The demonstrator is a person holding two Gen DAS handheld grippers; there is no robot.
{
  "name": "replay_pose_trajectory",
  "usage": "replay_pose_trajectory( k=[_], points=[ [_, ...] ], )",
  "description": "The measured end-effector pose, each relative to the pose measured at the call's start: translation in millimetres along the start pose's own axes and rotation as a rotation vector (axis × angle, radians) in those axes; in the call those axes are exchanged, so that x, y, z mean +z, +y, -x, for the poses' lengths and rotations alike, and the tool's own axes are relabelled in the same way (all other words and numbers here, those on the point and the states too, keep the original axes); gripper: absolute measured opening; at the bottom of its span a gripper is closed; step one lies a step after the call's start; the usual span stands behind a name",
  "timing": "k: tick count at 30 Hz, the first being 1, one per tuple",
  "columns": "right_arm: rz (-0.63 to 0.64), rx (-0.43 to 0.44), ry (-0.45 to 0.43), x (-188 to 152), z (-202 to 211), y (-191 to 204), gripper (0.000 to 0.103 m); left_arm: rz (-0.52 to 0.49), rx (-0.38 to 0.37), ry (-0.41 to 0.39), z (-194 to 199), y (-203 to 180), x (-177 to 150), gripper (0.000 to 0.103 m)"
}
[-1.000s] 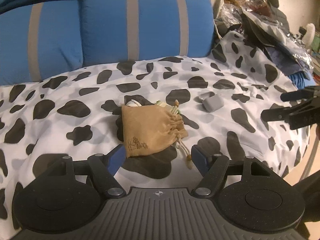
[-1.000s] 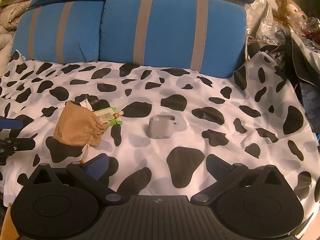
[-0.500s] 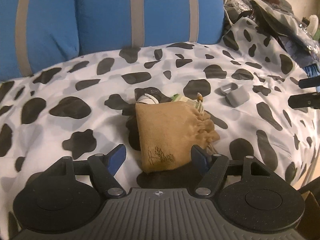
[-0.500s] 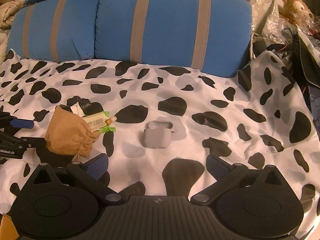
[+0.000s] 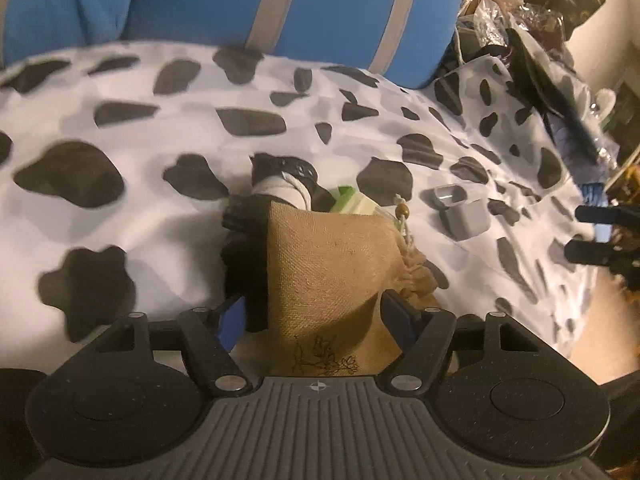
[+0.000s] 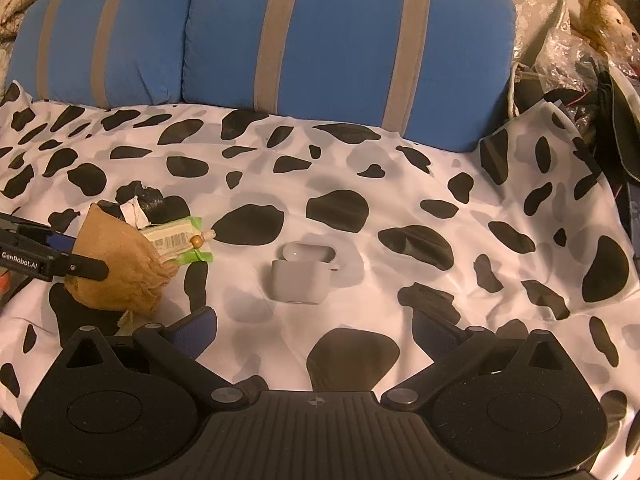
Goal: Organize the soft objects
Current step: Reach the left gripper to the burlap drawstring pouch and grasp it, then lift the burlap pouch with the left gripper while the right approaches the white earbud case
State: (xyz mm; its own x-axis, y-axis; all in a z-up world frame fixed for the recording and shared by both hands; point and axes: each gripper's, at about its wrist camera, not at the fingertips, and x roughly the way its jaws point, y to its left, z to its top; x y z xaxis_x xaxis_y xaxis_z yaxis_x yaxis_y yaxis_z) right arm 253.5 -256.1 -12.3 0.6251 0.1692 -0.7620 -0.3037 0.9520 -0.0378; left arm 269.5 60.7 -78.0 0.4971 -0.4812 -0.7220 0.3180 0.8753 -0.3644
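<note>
Pouch [image 5: 328,276] sits right between my left gripper [image 5: 316,314] jaws, which are wide and not yet closed on it, so I'd squeeze slowly at mid-body clear of the drawstring, while my right gripper [image 6: 316,330] hangs wide, case [image 6: 300,276] just ahead.

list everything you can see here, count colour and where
drawstring pouch: 1, tan burlap, on the bedspread between the left tool's fingers
wipes packet: 1, green and white, at the pouch's mouth
black bundle: 1, black with white band, behind the pouch
earbud case: 1, grey, lid open, mid-bedspread
bedspread: 1, white with black spots
pillows: 2, blue with grey stripes, at the back
teddy bear: 1, brown, far right
left tool: open around the pouch
right tool: open, empty
</note>
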Motion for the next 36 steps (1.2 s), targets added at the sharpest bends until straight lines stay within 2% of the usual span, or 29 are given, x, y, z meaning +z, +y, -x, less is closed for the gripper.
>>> replay_pose_trajectory(
  k=[2,4,5,7,12,17,22,24,27,28,36],
  points=[
    [0.003,-0.005,0.006,0.4,-1.6,0.1,0.103,0.014,-0.03,0.009,-1.6,1.8,0.5,0.055],
    [-0.004,-0.01,0.015,0.1,-3.1,-0.5,0.103,0.033,-0.051,0.016,-0.4,2.0,1.4,0.05],
    [-0.008,-0.008,0.019,0.0,-3.6,-0.7,0.103,0.036,-0.06,0.013,1.5,0.8,1.2,0.044],
    [-0.014,-0.005,0.025,-0.5,-4.2,-0.8,0.103,0.034,-0.074,0.014,5.0,-3.4,0.9,0.04],
    [-0.005,-0.008,0.028,-0.6,-5.5,2.6,0.103,0.005,-0.115,-0.011,20.0,-20.4,1.5,0.035],
    [0.007,-0.011,0.03,-0.2,-6.6,6.4,0.103,0.04,-0.184,-0.034,29.2,-26.8,2.0,0.035],
    [0.013,-0.009,0.03,1.4,-8.0,8.9,0.103,0.037,-0.214,-0.009,27.3,-35.8,-0.2,0.033],
    [0.017,-0.012,0.034,1.8,-9.3,9.8,0.103,0.035,-0.19,0.011,24.5,-39.9,-0.6,0.021],
    [0.018,-0.011,0.035,2.0,-9.8,10.8,0.103,0.038,-0.124,0.043,22.8,-45.7,0.6,0.015],
    [0.021,-0.005,0.033,2.2,-10.4,11.1,0.103,0.045,-0.096,0.057,22.9,-47.1,0.6,0.006],
    [0.046,0.009,0.021,5.4,-20.3,13.0,0.103,0.028,0.12,0.047,44.3,-70.0,0.2,0.003]
  ],
)
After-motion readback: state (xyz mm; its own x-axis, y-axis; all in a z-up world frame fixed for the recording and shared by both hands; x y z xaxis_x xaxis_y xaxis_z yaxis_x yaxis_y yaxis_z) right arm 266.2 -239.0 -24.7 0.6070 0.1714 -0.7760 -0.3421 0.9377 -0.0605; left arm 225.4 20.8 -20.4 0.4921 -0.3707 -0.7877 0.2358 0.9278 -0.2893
